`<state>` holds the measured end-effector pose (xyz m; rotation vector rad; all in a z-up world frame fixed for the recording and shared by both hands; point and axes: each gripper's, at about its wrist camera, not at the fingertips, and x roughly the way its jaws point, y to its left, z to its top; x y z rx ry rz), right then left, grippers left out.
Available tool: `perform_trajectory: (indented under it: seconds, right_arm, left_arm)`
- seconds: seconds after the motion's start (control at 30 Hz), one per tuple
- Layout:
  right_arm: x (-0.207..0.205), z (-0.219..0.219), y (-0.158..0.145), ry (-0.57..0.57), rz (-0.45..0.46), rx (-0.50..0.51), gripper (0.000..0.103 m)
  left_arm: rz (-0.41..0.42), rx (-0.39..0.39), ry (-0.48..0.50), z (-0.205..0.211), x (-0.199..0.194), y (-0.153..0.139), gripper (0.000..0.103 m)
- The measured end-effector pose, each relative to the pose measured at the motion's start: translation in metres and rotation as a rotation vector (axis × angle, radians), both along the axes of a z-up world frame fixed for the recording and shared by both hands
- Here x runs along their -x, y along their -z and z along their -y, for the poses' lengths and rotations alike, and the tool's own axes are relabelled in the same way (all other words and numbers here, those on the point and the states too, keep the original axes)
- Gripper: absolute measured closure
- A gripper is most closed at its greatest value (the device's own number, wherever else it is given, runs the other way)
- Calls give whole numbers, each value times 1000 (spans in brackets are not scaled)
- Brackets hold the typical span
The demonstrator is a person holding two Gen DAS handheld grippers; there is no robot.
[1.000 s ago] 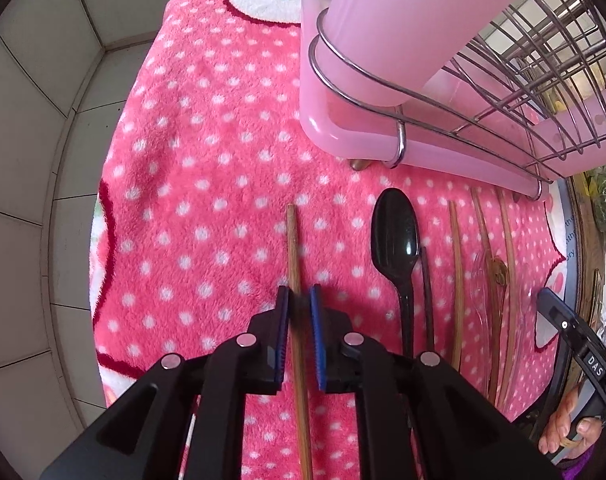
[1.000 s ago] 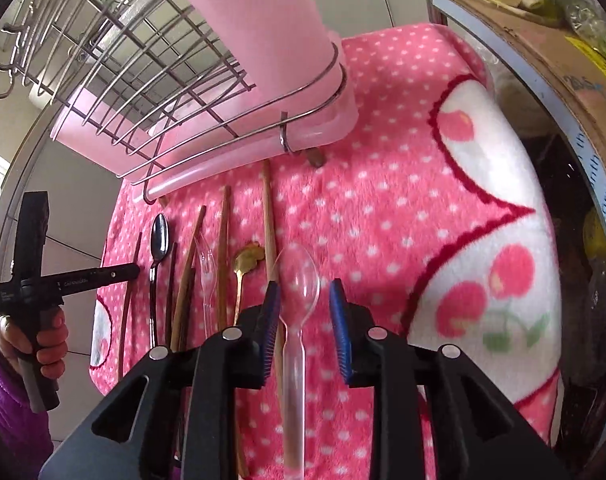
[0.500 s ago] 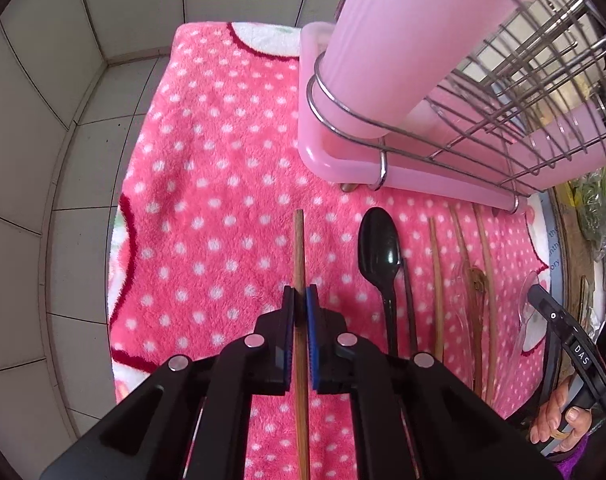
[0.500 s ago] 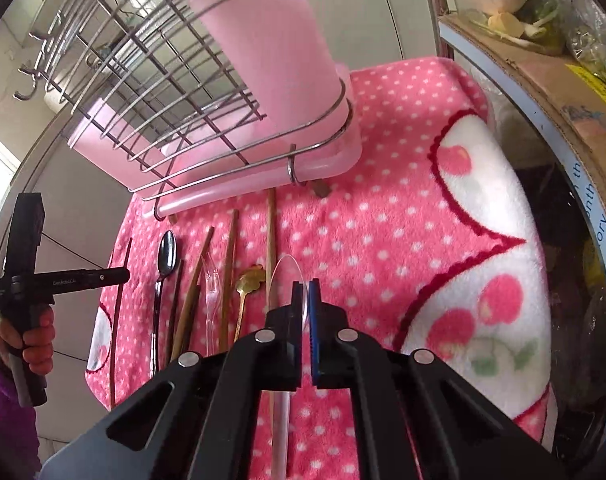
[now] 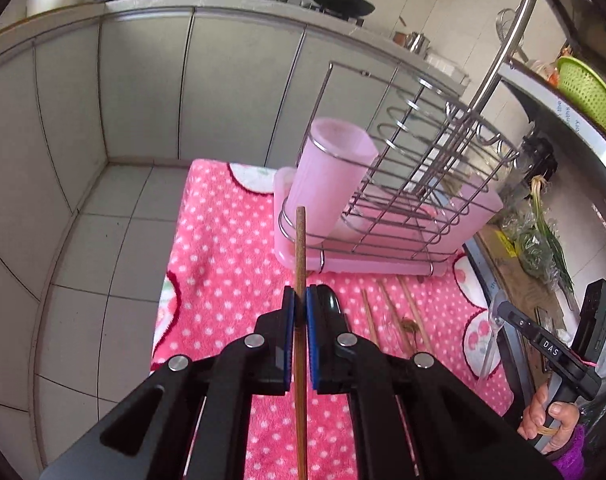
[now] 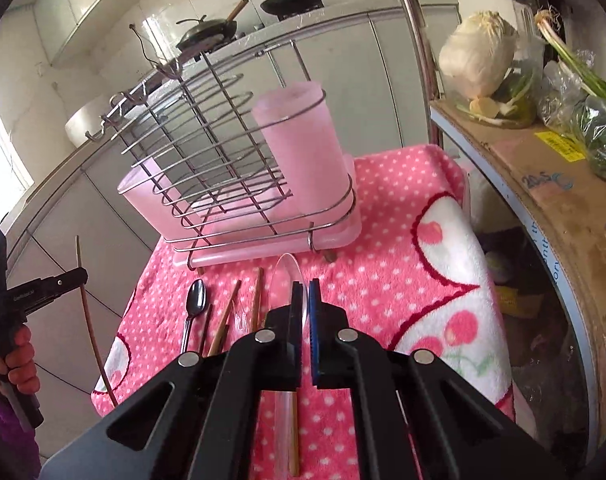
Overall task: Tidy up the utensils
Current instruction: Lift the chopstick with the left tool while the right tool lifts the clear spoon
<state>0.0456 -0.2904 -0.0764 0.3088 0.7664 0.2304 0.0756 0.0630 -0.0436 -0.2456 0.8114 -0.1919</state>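
My left gripper (image 5: 300,304) is shut on a brown wooden chopstick (image 5: 300,248), lifted above the pink dotted towel (image 5: 223,248); its tip points at the pink cup (image 5: 331,176) in the wire rack (image 5: 423,168). My right gripper (image 6: 306,294) is shut on a clear plastic spoon (image 6: 287,276), lifted in front of the pink cup (image 6: 303,152). A black spoon (image 6: 195,308), wooden chopsticks (image 6: 225,320) and other utensils lie on the towel (image 6: 383,220). The left gripper with its chopstick (image 6: 88,312) also shows in the right wrist view.
The rack sits on a pink tray (image 5: 343,260) at the towel's far end. A shelf with a cardboard box (image 6: 543,184) and vegetables (image 6: 479,56) stands to the right. Grey cabinets (image 5: 143,80) and a tiled floor (image 5: 83,260) lie behind and left.
Both grippers closed on their utensils and lifted them off the towel. Both views tilted up toward the rack and cups.
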Motion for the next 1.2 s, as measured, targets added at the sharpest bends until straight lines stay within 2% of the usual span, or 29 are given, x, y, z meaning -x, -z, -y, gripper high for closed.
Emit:
perform_trajectory:
  seconds: [0.17, 0.4, 0.63, 0.8, 0.9, 1.2]
  right_arm:
    - [9, 3, -14, 33, 86, -11, 100]
    - [23, 9, -18, 83, 155, -34, 100]
    - [15, 8, -32, 70, 188, -29, 100]
    - [-1, 3, -63, 43, 262, -24, 100]
    - [-13, 4, -89, 39, 325, -22, 100]
    - [-54, 13, -166, 97, 528, 12, 100]
  left_arm:
    - [78, 66, -55, -8, 15, -15, 98]
    - [137, 46, -84, -11, 25, -33, 98]
    - [193, 35, -95, -10, 31, -55, 98]
    - [255, 15, -96, -12, 29, -83, 98]
    - [300, 32, -90, -14, 25, -107, 98]
    - [479, 51, -82, -7, -2, -187, 98]
